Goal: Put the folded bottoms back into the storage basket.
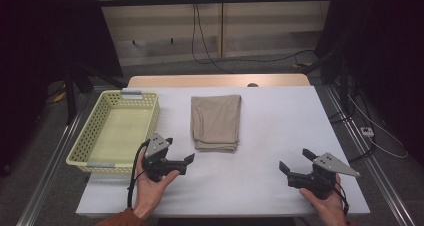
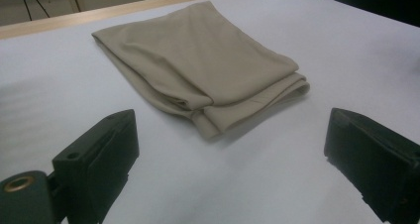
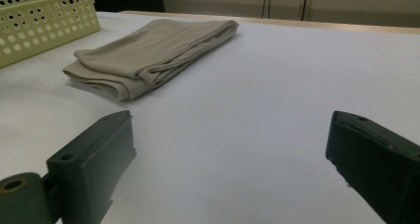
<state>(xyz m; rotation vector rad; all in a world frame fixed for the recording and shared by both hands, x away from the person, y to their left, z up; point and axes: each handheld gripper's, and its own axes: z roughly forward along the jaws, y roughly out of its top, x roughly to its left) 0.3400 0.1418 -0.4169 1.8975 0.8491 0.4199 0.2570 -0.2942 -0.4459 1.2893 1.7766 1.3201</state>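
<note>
Folded beige cloth (image 1: 216,122) lies flat on white table (image 1: 280,131), layered edges facing grippers, just ahead of left gripper (image 1: 178,151), jaws wide, empty. Right gripper (image 1: 293,162) well apart from cloth, jaws wide. High view adds yellow basket (image 1: 95,131) beside left gripper.

A beige cloth (image 1: 216,122), folded into a flat rectangle, lies on the white table (image 1: 280,126).
</note>
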